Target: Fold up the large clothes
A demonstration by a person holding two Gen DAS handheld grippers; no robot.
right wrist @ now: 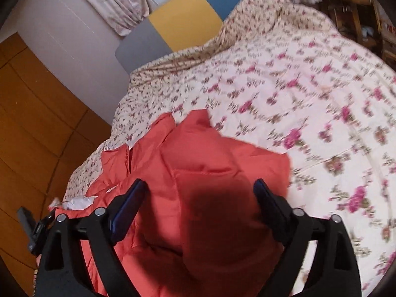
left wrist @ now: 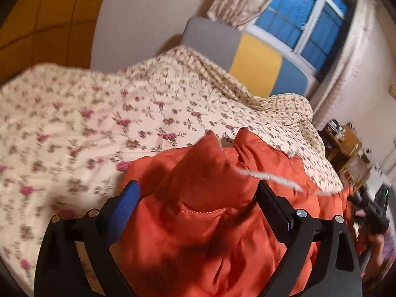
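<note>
An orange padded jacket point(left wrist: 212, 225) lies bunched on the near part of a bed, with a white lining strip point(left wrist: 267, 175) showing along one edge. My left gripper point(left wrist: 198, 185) hovers over it, its blue-padded fingers point(left wrist: 128, 198) wide apart and not pressing the fabric. In the right wrist view the same jacket point(right wrist: 198, 158) spreads below my right gripper point(right wrist: 200, 183). That gripper is also open, with the cloth under the gap and not pinched. The jacket's near part is hidden behind the gripper frames.
A floral quilt point(left wrist: 104, 113) covers the bed beyond the jacket, rumpled toward a grey, yellow and blue headboard point(left wrist: 255, 69). A curtained window point(left wrist: 304, 22) is behind it. A wooden wardrobe point(right wrist: 32, 123) stands on one side and wooden shelves point(left wrist: 349, 148) on the other.
</note>
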